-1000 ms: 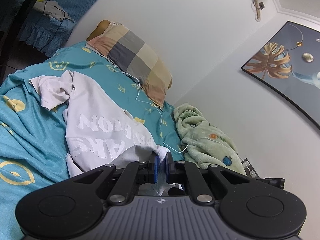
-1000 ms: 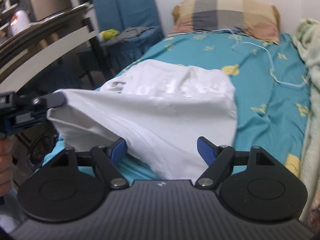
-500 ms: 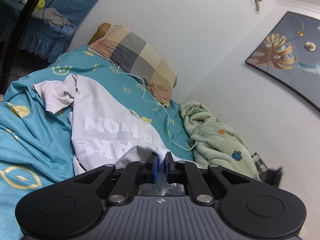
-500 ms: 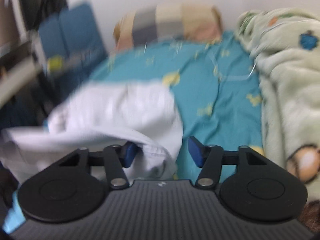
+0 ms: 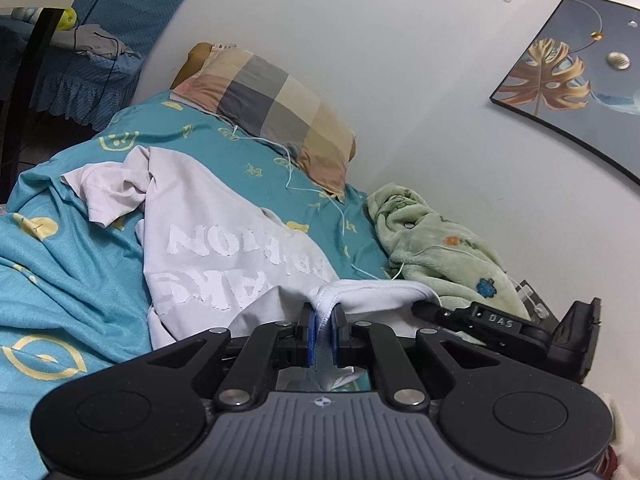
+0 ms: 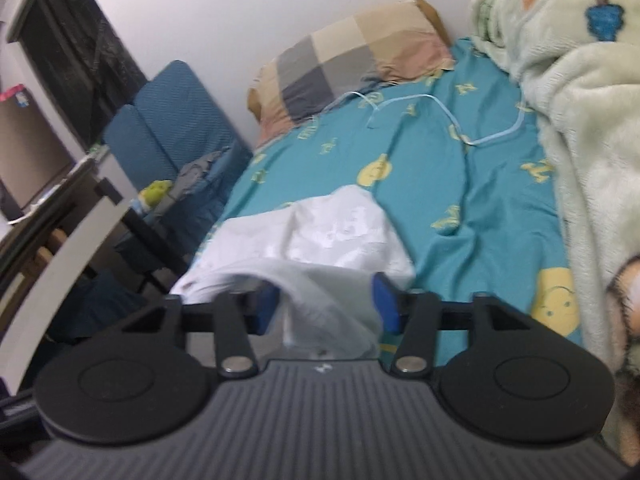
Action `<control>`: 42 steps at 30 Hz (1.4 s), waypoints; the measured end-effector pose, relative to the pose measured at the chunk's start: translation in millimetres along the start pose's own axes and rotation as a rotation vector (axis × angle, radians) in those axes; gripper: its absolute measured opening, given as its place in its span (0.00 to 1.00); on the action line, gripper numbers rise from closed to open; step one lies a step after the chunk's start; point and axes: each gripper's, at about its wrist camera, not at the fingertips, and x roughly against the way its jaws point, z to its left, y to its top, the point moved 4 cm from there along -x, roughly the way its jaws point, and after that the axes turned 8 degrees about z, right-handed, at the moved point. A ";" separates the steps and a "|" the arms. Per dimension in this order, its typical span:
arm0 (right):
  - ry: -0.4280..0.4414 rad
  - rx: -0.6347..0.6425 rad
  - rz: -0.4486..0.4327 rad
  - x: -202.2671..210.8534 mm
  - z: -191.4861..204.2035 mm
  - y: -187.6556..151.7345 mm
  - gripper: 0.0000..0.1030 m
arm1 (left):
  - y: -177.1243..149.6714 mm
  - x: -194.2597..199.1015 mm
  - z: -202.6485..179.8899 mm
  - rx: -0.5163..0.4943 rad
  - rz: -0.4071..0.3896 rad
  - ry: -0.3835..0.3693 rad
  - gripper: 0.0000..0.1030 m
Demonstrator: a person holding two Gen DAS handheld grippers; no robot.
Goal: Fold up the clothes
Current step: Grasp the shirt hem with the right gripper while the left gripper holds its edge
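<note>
A white T-shirt with white lettering lies on the teal bedsheet, one sleeve crumpled toward the left. My left gripper is shut on the shirt's hem. In the right wrist view the same shirt lies bunched, and a fold of it hangs between the blue pads of my right gripper, which is open around it. The right gripper also shows in the left wrist view, at the hem's right end.
A checked pillow lies at the bed's head by the wall. A green fleece blanket is heaped along the wall side. A thin white cable runs across the sheet. A blue chair stands beside the bed.
My right gripper swung from the bed's side to the shirt's hem near the blanket, and the hem now lies between its open pads. My left gripper stayed shut on the hem.
</note>
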 end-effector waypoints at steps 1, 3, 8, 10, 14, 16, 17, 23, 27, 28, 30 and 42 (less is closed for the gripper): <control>0.007 0.010 0.002 0.2 2.7 0.4 0.19 | -0.4 -1.1 0.7 -0.002 0.005 0.006 0.09; 0.010 0.032 0.008 -1.1 6.5 0.4 0.13 | -1.9 -3.3 0.5 -0.014 0.015 0.023 0.11; 0.033 0.012 0.043 -6.6 3.8 1.2 0.11 | -7.0 -7.0 -6.1 -0.080 0.029 0.076 0.25; 0.037 -0.007 0.057 -7.7 -0.2 1.4 0.11 | -10.3 -7.0 -13.8 -0.141 0.032 0.101 0.40; 0.054 -0.044 0.078 -8.8 -6.0 1.9 0.11 | -22.1 -5.5 -41.8 -0.360 0.018 0.212 0.57; 0.068 -0.057 0.083 -8.5 -7.3 2.0 0.11 | -30.7 -5.9 -57.8 -0.474 -0.001 0.254 0.61; 0.073 -0.061 0.086 -8.1 -7.8 2.5 0.11 | -35.0 -7.5 -65.5 -0.526 -0.007 0.270 0.61; 0.100 -0.085 0.110 -6.3 -12.3 4.8 0.11 | -67.9 -41.1 -110.4 -0.781 0.041 0.296 0.60; 0.107 -0.110 0.129 -5.3 -16.9 5.0 0.11 | -92.4 -70.8 -130.3 -0.954 0.045 0.375 0.56; 0.107 -0.118 0.131 -5.1 -18.3 5.0 0.11 | -98.0 -79.1 -132.3 -0.991 0.047 0.405 0.53; 0.107 -0.134 0.133 -4.7 -21.2 5.5 0.11 | -107.4 -95.1 -132.8 -1.044 0.055 0.461 0.41; 0.093 -0.144 0.147 -5.6 -25.8 4.7 0.11 | -89.8 -101.0 -111.9 -0.925 0.016 0.506 0.07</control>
